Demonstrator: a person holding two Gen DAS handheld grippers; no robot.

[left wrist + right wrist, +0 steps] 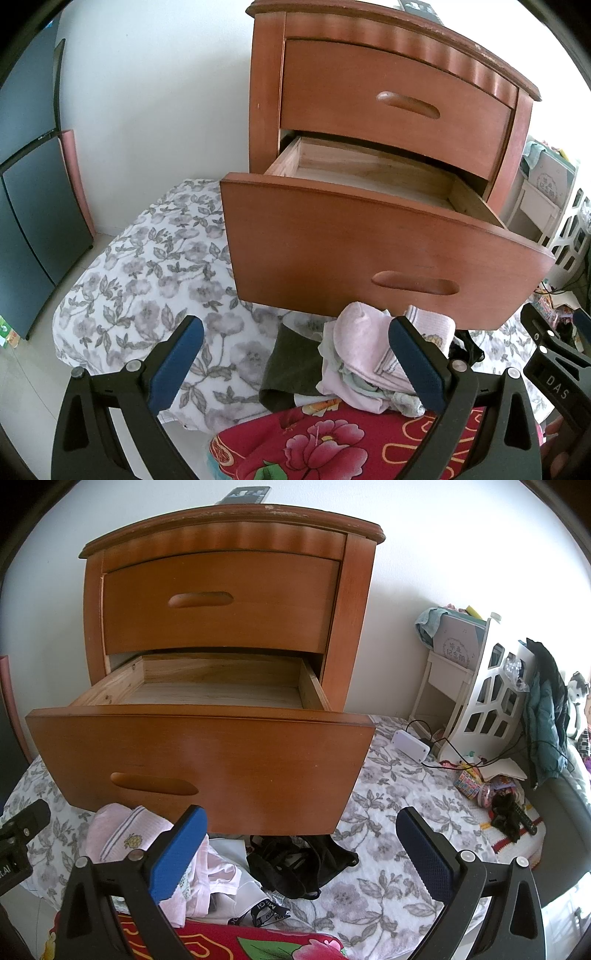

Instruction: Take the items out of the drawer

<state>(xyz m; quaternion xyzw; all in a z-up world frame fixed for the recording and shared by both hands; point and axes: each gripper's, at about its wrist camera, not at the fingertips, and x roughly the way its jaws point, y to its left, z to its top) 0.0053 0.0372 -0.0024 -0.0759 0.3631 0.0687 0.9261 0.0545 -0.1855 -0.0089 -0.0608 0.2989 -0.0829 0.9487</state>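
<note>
**Both grippers hovering empty before the open drawer**

The left gripper (295, 354) and right gripper (301, 853) are holding their fingers wide apart, gripping nothing. Pink clothes (122, 834) and black garments (295, 864) are lying on the floral bed (388, 794), below the pulled-out lower drawer (207, 760).

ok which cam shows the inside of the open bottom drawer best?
Right wrist. It looks nearly straight into the bottom drawer: bare floor, both side walls and the back, nothing visible inside. Left wrist sees the drawer obliquely, and its front panel hides the near floor.
</note>
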